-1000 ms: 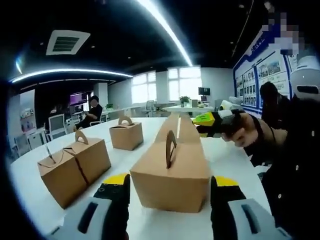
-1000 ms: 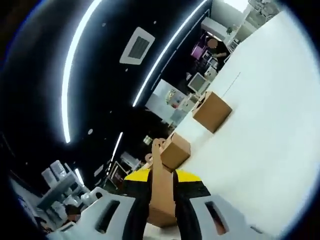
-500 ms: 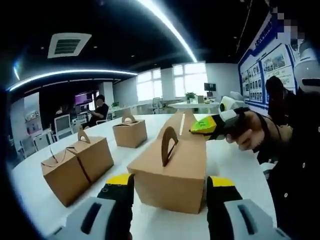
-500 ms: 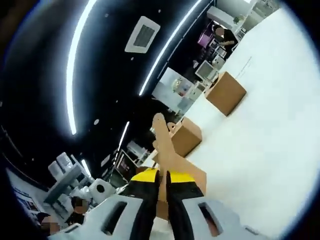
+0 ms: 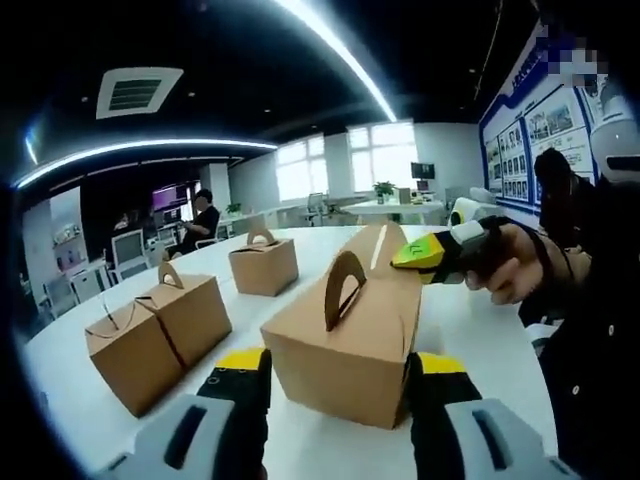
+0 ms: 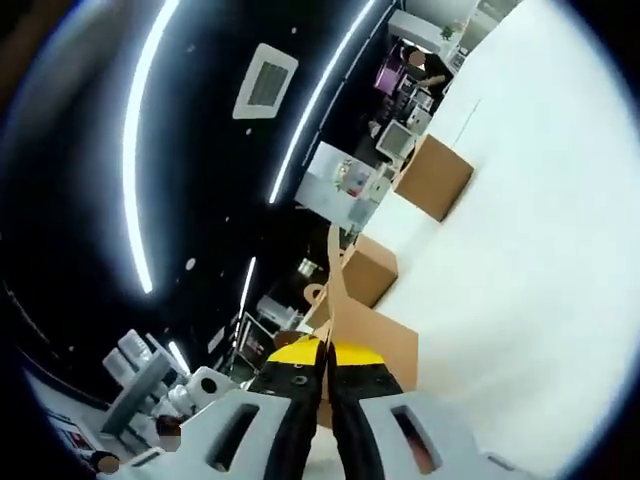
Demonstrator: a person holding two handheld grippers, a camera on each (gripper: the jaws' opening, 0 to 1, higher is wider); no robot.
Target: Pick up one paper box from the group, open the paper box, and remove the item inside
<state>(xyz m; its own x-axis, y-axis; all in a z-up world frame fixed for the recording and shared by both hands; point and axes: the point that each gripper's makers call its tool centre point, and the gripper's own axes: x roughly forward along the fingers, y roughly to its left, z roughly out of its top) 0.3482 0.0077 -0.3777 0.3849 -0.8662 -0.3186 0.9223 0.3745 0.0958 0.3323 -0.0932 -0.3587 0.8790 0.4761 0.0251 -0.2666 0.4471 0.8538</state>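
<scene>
Since a second ago the near paper box [image 5: 345,345] has turned a little between my left jaws, and my right hand-held gripper [image 5: 425,252] has drawn its top flap [image 6: 333,272] up to a thin edge, where a broad strip lay between those jaws.

My left hand-held gripper [image 5: 335,385] is spread wide — the yellow-tipped jaws stand at either side of the near paper box, close against its lower corners, bracing it on the white surface [image 5: 480,330]. Whether they press the card I cannot tell. The box's arched handle [image 5: 343,287] stands up at 12 o'clock from the jaws.

My right hand-held gripper comes in from 2 o'clock in the left gripper view, held in my right hand [image 5: 515,265], its yellow tip at the far top edge of the box. In the right gripper view its jaws [image 6: 323,372] are nearly closed, pinching the thin flap, which rises toward 12 o'clock.

Two more paper boxes sit on the surface: one [image 5: 155,338] at 9 o'clock, near the held one, another [image 5: 264,264] at 11 o'clock, farther back. A seated person [image 5: 203,222] is well behind them.
</scene>
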